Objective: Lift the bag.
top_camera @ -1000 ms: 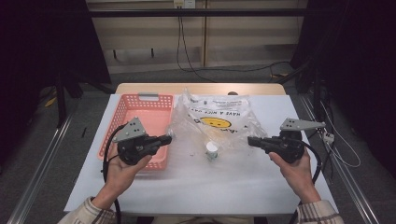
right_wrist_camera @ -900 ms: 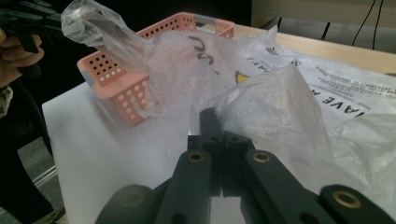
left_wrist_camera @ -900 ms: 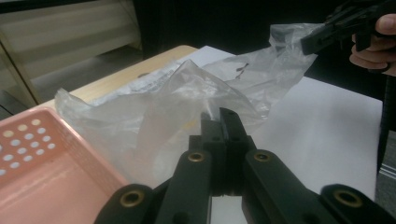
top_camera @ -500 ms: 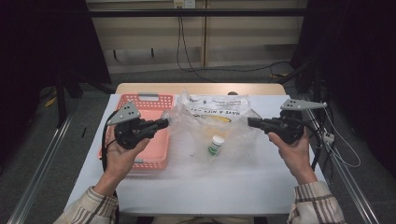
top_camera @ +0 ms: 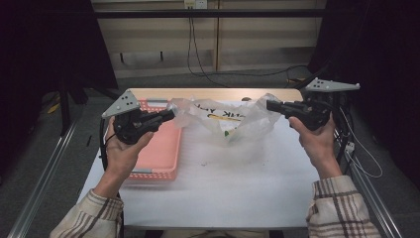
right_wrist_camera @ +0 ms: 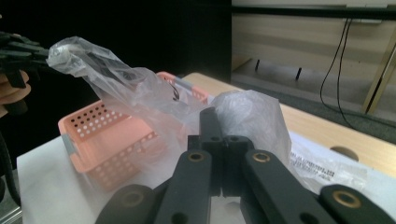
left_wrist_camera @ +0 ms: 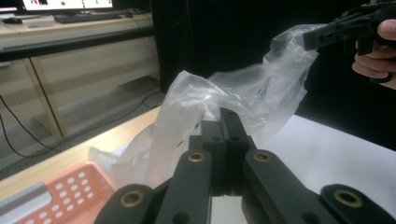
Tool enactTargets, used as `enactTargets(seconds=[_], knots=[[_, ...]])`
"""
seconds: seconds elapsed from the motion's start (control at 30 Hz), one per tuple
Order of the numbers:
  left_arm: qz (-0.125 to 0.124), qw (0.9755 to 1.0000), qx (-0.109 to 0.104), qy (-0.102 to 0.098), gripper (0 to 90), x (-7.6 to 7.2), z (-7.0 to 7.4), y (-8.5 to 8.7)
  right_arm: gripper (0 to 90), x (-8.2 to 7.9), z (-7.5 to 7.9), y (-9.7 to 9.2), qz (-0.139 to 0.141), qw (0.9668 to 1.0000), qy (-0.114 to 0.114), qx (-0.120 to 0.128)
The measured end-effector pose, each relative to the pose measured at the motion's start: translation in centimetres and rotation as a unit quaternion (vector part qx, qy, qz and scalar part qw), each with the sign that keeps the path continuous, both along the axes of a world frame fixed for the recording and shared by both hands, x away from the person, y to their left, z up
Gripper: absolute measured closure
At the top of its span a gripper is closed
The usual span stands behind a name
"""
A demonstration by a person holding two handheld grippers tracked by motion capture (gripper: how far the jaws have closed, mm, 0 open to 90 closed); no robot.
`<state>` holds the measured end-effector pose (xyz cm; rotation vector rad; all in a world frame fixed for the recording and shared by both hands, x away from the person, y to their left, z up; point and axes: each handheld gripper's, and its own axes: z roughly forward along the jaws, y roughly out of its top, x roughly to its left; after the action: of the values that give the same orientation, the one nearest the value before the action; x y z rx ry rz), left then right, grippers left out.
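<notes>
We hold the bag [top_camera: 225, 116] above the counter [top_camera: 237, 178], both jaws clamped on its edges; next we should shake it out gently.

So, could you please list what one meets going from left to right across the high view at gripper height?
Left gripper → pink basket → clear plastic bag, stretched between the two grippers → right gripper.
</notes>
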<state>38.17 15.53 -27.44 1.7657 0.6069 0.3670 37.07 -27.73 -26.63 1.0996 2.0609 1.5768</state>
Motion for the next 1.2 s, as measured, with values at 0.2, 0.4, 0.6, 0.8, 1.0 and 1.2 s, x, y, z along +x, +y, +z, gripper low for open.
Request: enactTargets(seconds=[0.2,0.4,0.6,0.8,1.0,1.2], knots=[[0.007,0.9999,-0.004,-0.009,90.0,0.7,1.5,-0.3,90.0,0.6,2.1,0.1,-0.008,0.9997,-0.022,0.001],[0.019,0.9995,-0.013,-0.024,90.0,1.1,3.2,-0.1,90.0,1.7,3.8,-0.6,-0.029,0.9991,-0.031,0.005],[0.035,0.9988,-0.017,-0.029,90.0,2.3,4.3,0.3,90.0,2.7,5.6,-1.3,-0.040,0.9983,-0.039,0.012],[0.044,0.9978,-0.016,-0.047,90.0,2.6,6.5,0.4,90.0,3.1,7.9,-1.2,-0.042,0.9972,-0.060,0.013],[0.049,0.9961,-0.031,-0.067,90.0,2.5,9.3,0.7,90.0,3.2,10.5,-1.4,-0.049,0.9954,-0.081,0.014],[0.049,0.9949,-0.032,-0.082,90.0,2.3,11.2,0.5,90.0,3.5,12.4,-1.5,-0.054,0.9944,-0.089,0.018]])
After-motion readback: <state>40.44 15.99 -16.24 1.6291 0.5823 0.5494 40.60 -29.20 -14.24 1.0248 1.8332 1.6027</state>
